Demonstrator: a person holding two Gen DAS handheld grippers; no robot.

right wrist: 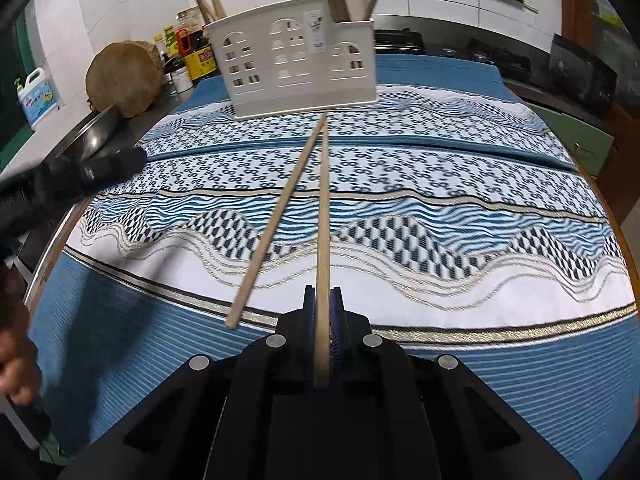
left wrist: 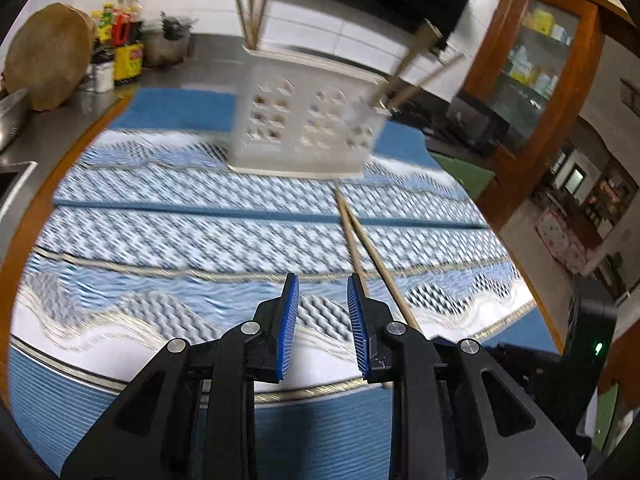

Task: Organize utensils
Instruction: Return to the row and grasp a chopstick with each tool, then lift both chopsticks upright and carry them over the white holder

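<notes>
A white perforated utensil holder [left wrist: 304, 120] [right wrist: 300, 60] stands at the far side of the patterned cloth, with several wooden chopsticks upright in it. Two more chopsticks lie on the cloth and meet near the holder's base. My right gripper [right wrist: 323, 292] is shut on the near end of the right chopstick [right wrist: 323, 208]. The other chopstick [right wrist: 276, 216] lies loose just left of it. In the left wrist view both chopsticks [left wrist: 372, 256] run past the right side of my left gripper [left wrist: 323, 278], which is open with nothing between its blue pads.
A blue and white patterned cloth [right wrist: 440, 200] covers the round table. At the back left are a round wooden block [right wrist: 124, 78], sauce bottles [right wrist: 188, 44], a detergent jug [right wrist: 38, 98] and a metal pan [right wrist: 92, 132]. A wooden glass cabinet [left wrist: 532, 60] stands to the right. A person's hand [right wrist: 16, 360] shows at the left edge.
</notes>
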